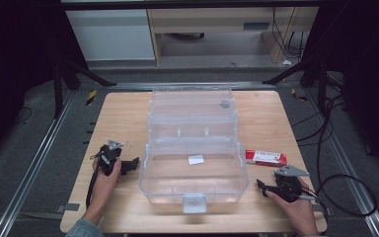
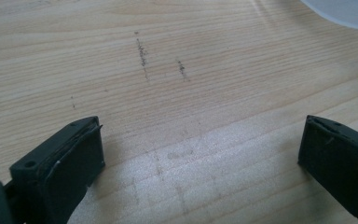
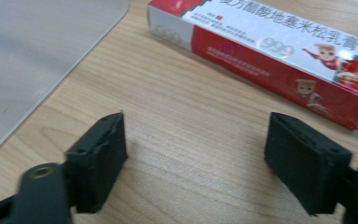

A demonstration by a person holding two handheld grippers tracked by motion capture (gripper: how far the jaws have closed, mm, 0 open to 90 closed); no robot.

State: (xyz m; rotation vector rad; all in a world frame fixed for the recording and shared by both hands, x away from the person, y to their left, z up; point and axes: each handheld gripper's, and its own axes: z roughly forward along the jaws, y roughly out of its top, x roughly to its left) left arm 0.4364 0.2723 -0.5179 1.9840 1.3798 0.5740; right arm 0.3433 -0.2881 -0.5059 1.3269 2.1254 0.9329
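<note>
1. My left gripper (image 1: pixel 134 164): jaws wide apart, nothing btwn them. It sits low over the table (image 1: pixel 118 118), left of the clear box (image 1: pixel 193 173), pointing toward the box's left wall.
2. Left gripper view: bare wood w/ a few dark scuff marks ahead of the jaws; a bit of clear plastic rim shows at the top right.
3. My right gripper (image 1: pixel 262 187): jaws also spread wide, nothing held. It rests near the table's front right, just right of the box's front corner.
4. Right gripper view: red-and-white carton (image 3: pixel 279 56) lies flat on the wood just ahead of the jaws, not touching them; the box's clear edge (image 3: pixel 37 60) is at upper left.
5. High view: carton (image 1: pixel 265 157) lies just beside the box's right wall, btwn the box and table edge. Box is open, lid tipped back; a small white slip (image 1: pixel 196 159) is inside.
</note>
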